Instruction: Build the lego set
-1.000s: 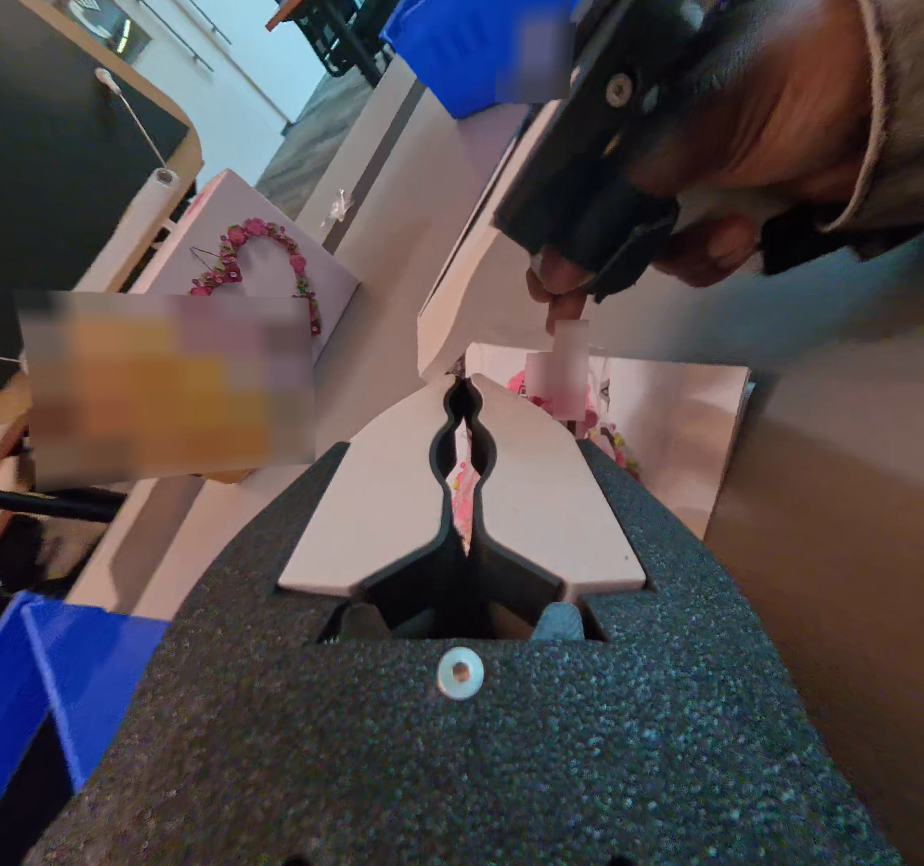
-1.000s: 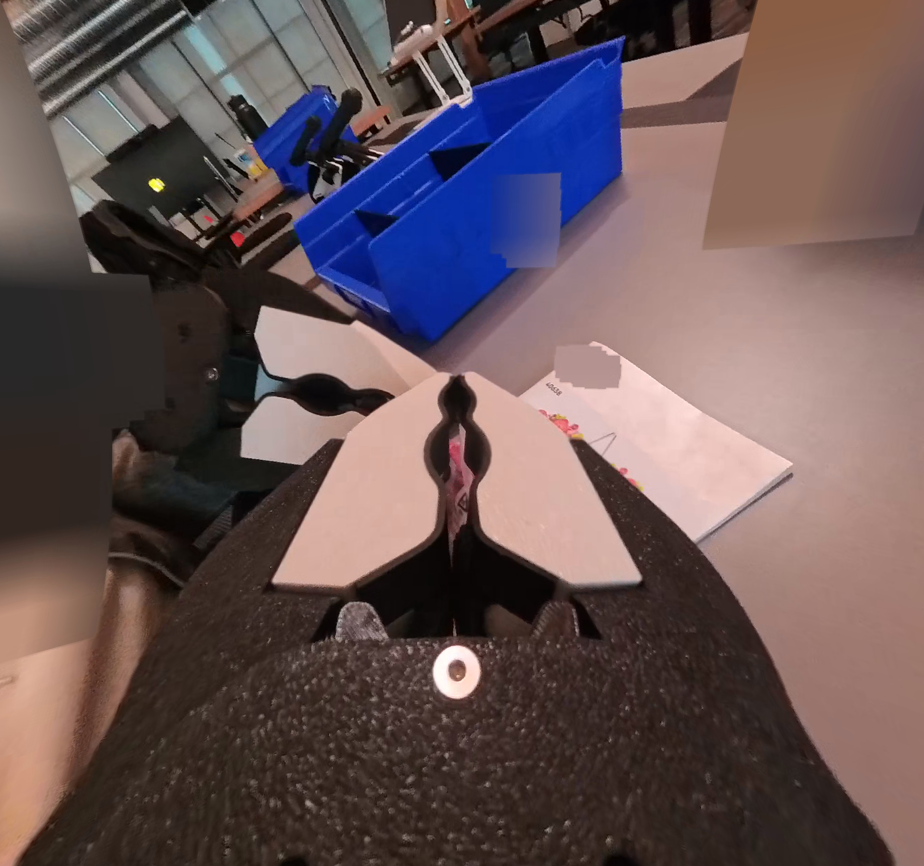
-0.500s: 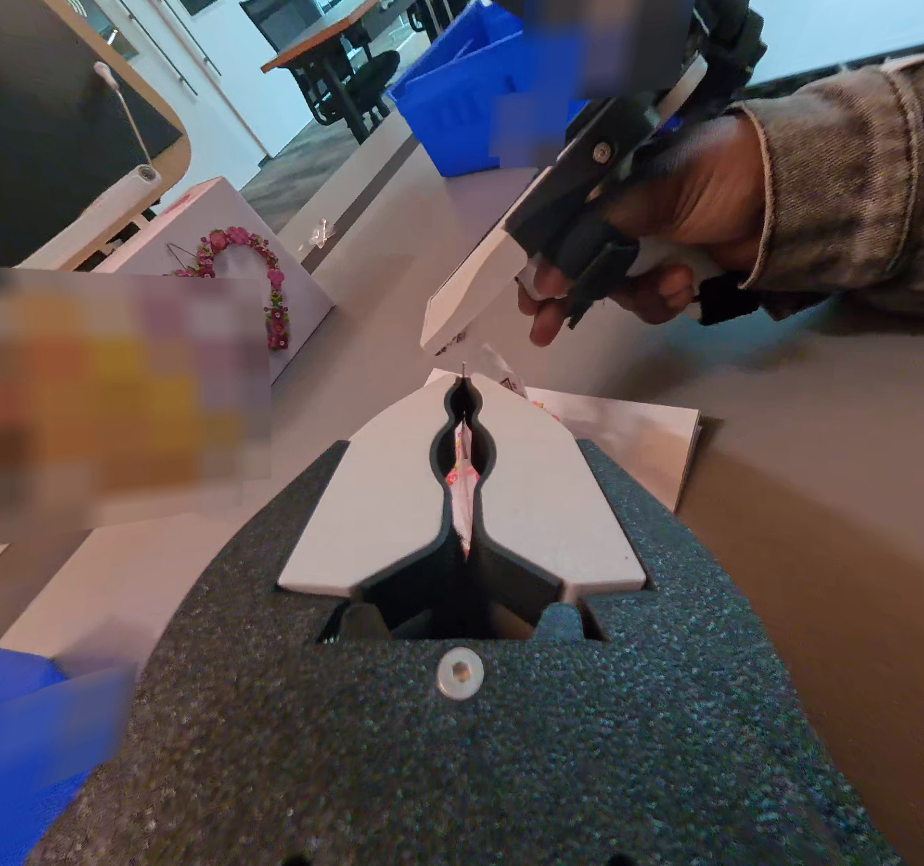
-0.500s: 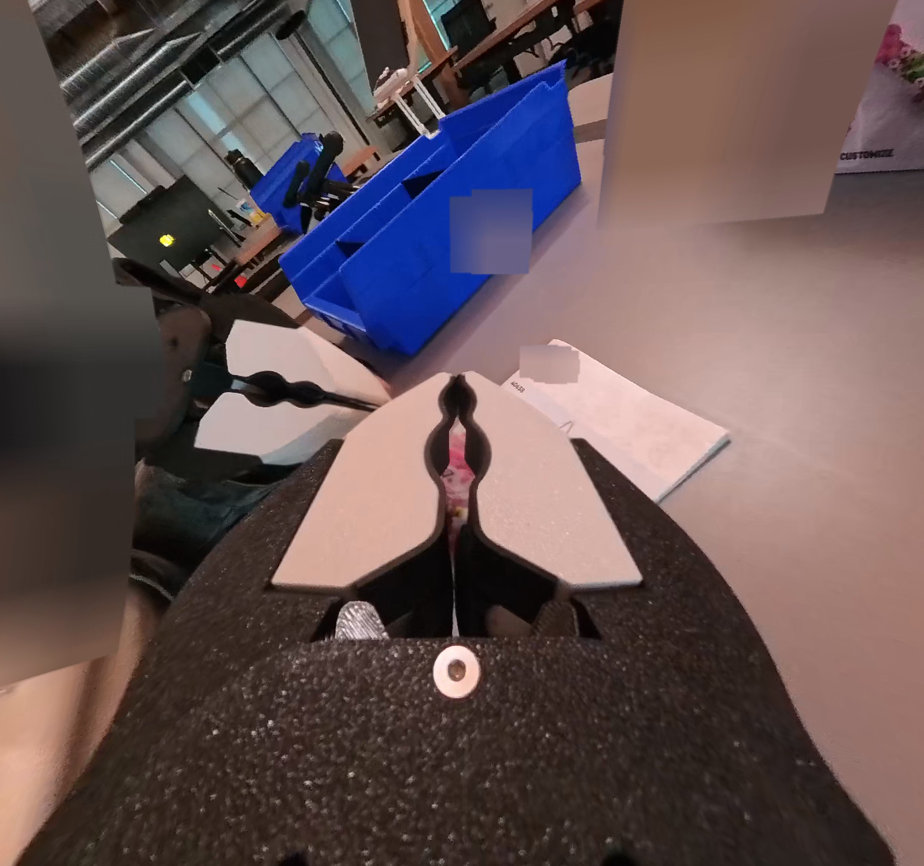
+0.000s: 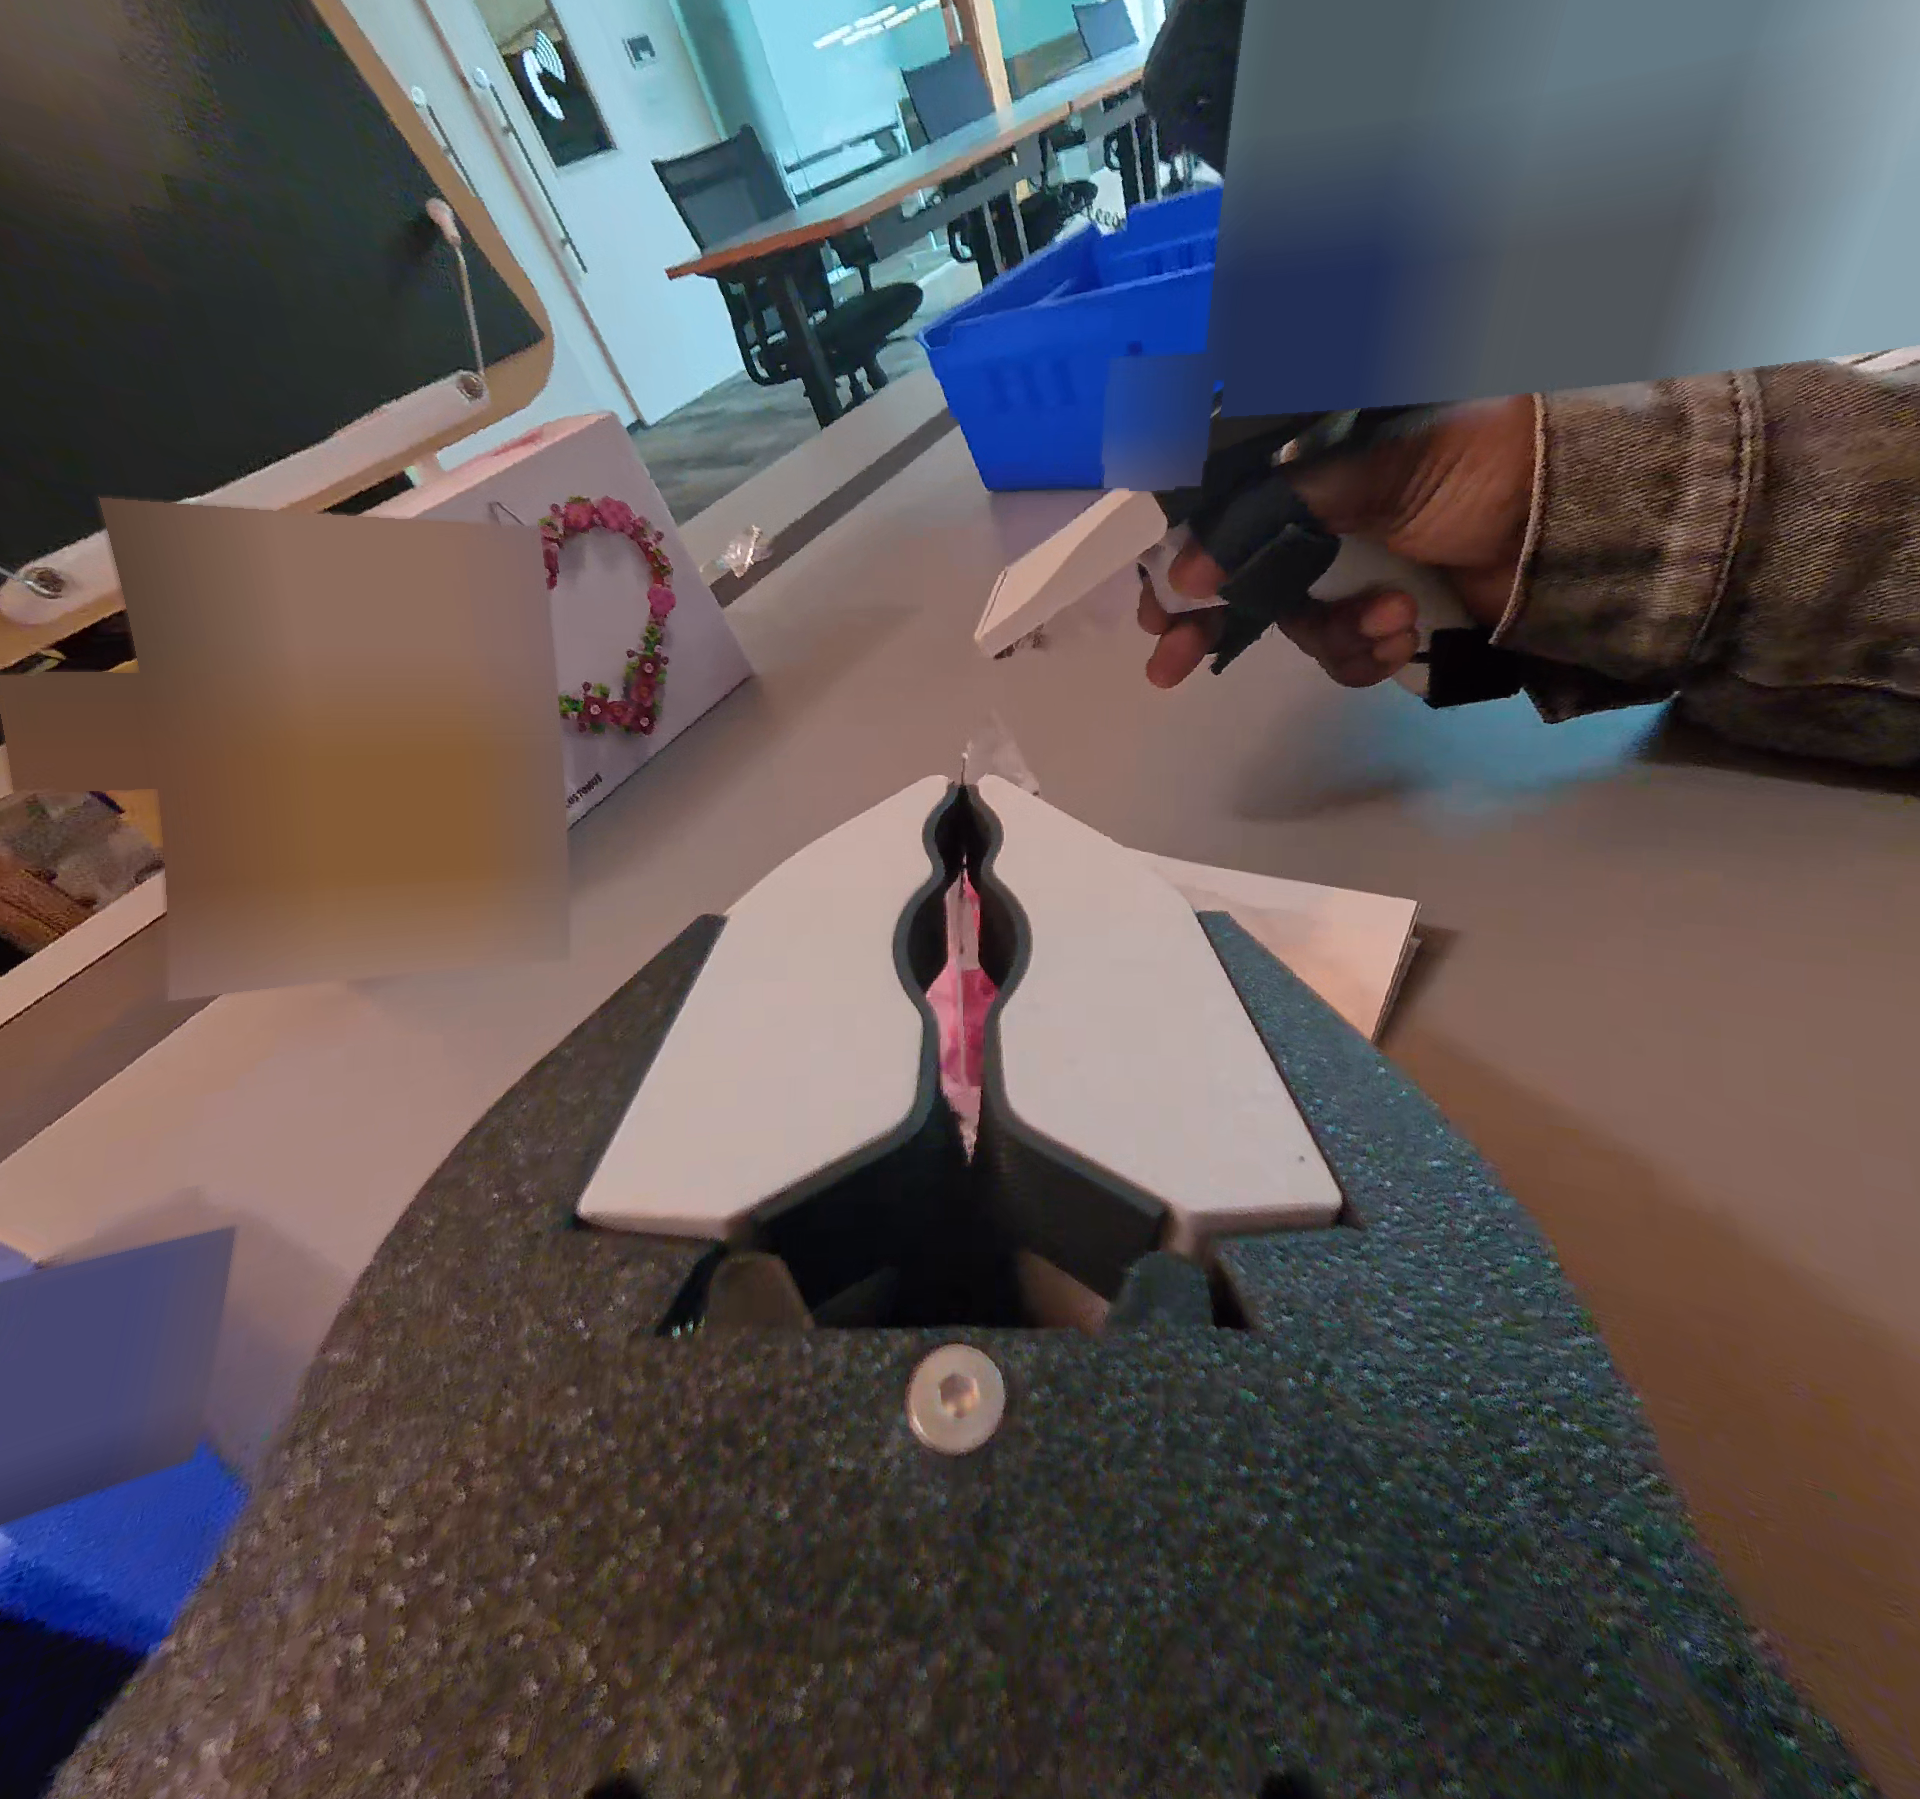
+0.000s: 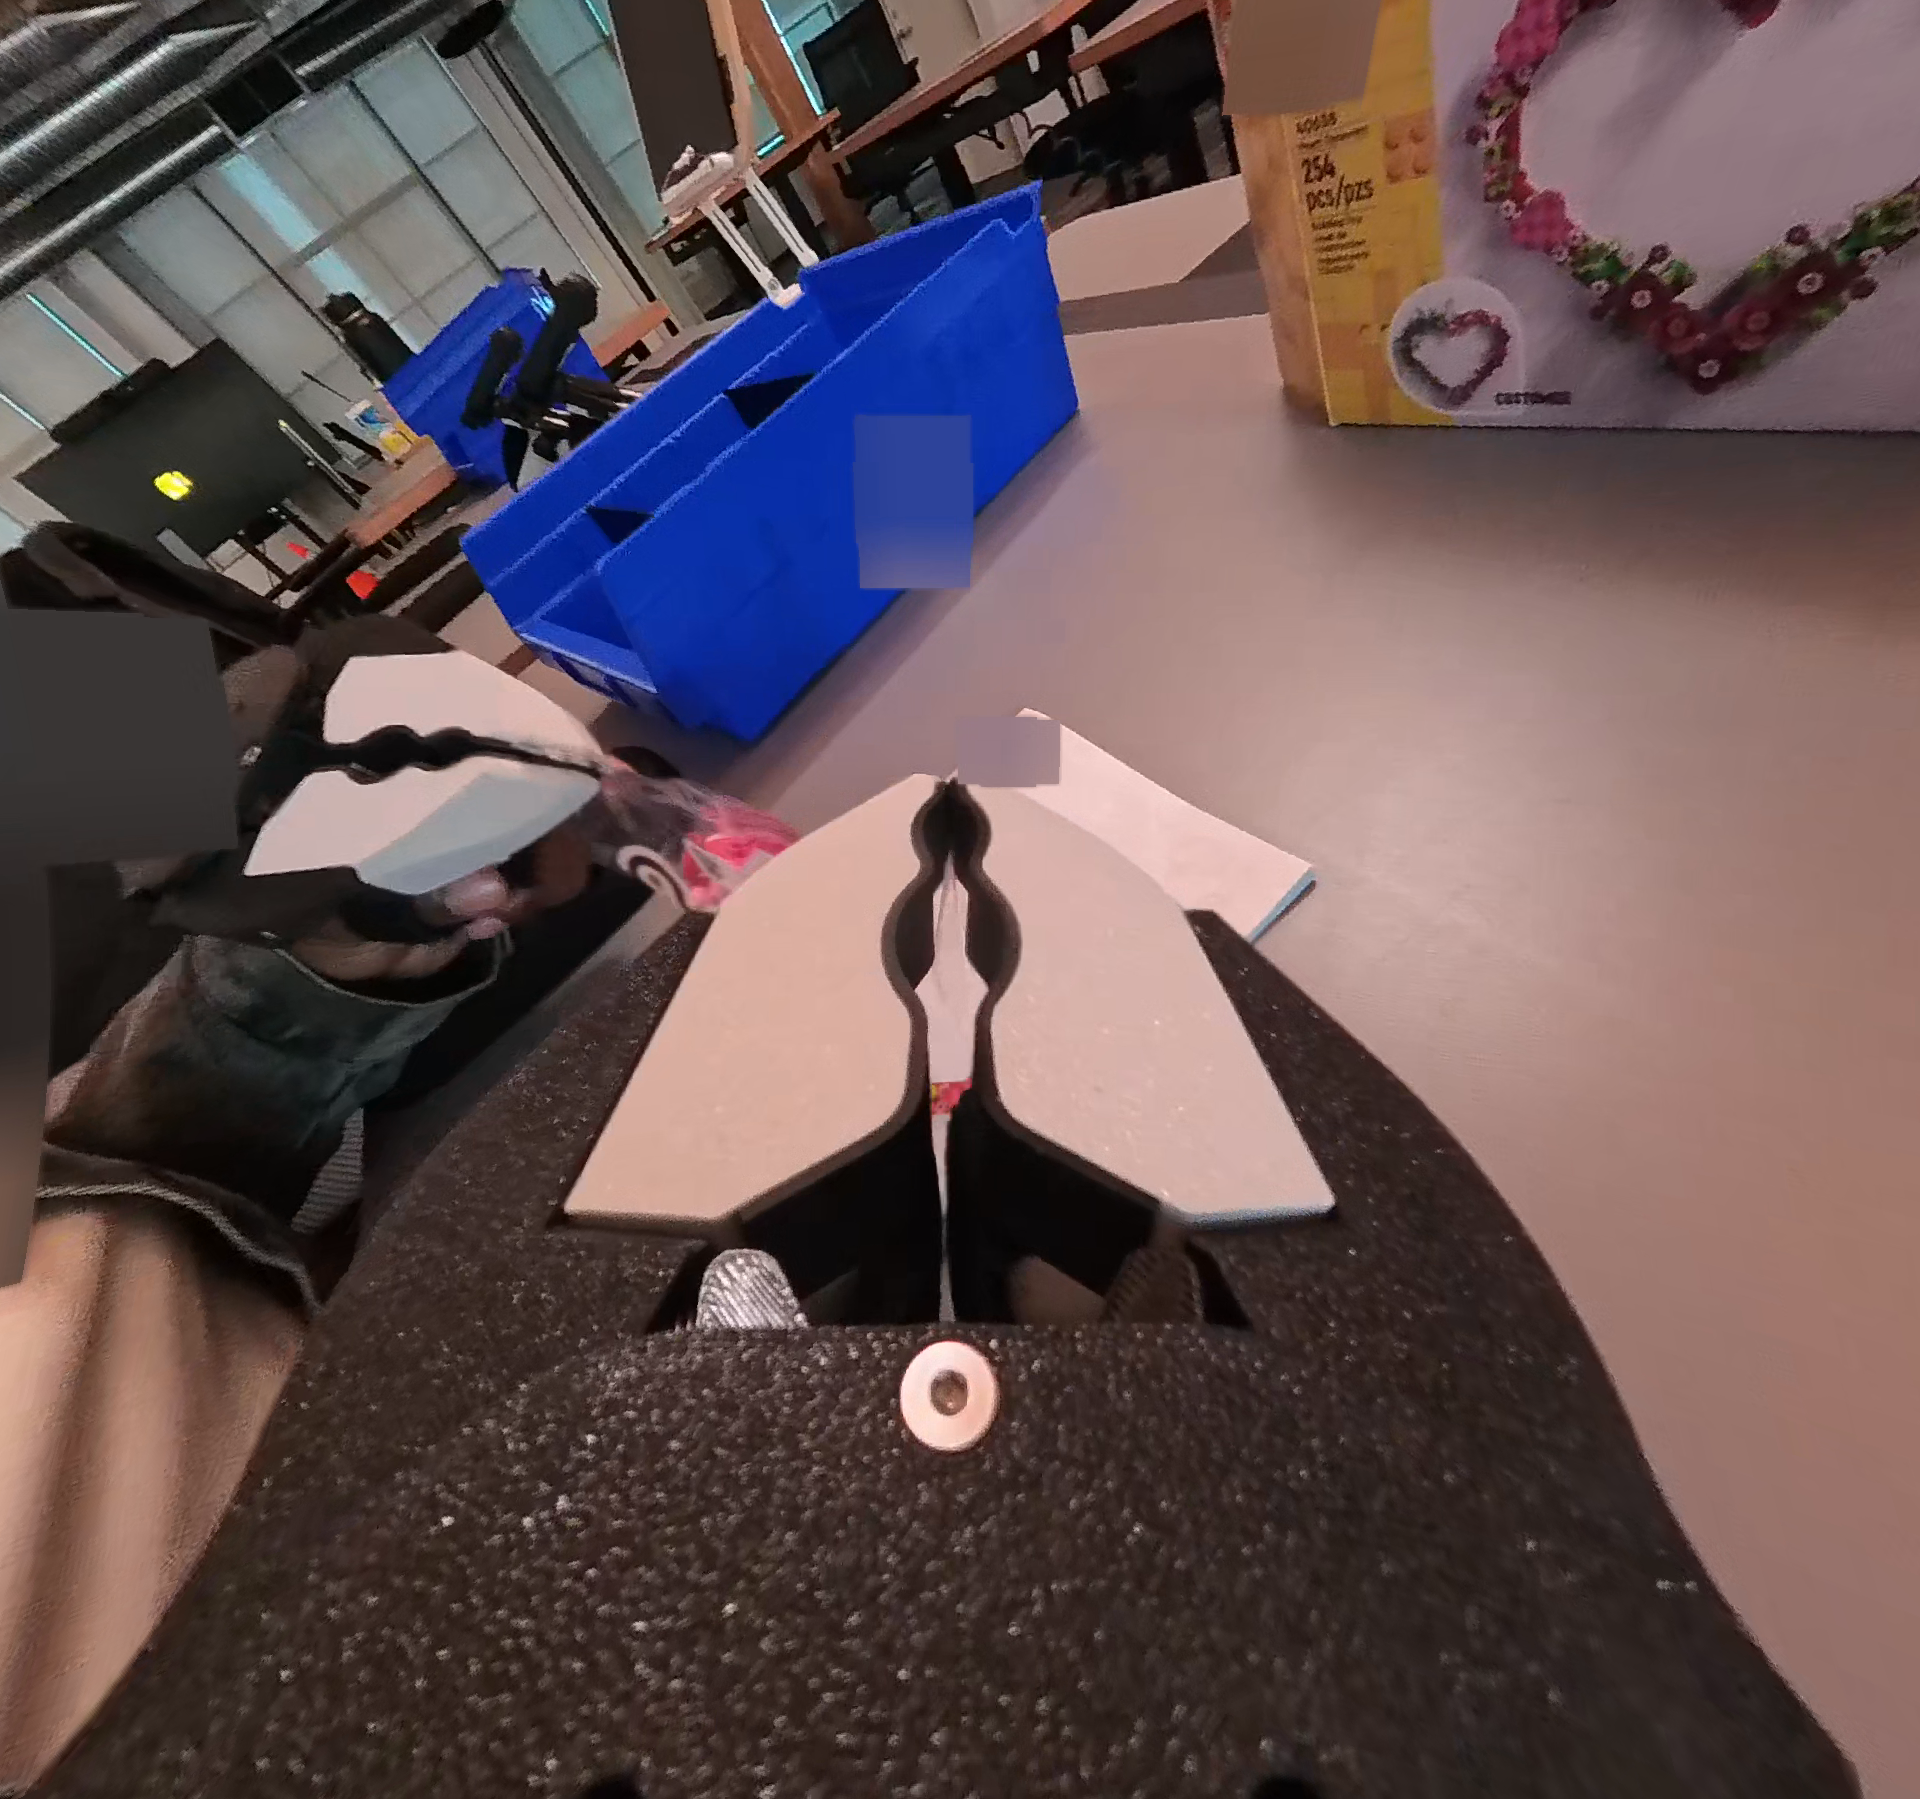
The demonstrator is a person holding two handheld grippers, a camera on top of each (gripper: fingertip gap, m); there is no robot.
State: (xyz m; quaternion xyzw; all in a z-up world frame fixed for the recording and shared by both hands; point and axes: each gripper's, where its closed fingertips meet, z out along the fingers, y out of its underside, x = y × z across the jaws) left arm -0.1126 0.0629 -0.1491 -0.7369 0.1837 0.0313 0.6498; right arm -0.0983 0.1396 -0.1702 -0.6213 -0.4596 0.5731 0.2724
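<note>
Jaws: left gripper clenched on a clear bag of pink pieces; right gripper pressed together, perhaps on a torn scrap, too small to tell. Change: half a second ago both pinched the bag together; now they stand well apart, so the bag appears torn open, pieces ready to tip out. Surroundings: booklet under the grippers, blue bin behind, set box beyond. Obstruction: none on the table.

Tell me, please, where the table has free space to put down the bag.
Free: grey table between blue bin, set box and booklet. Crowded: near the left gripper holding the bag.
</note>
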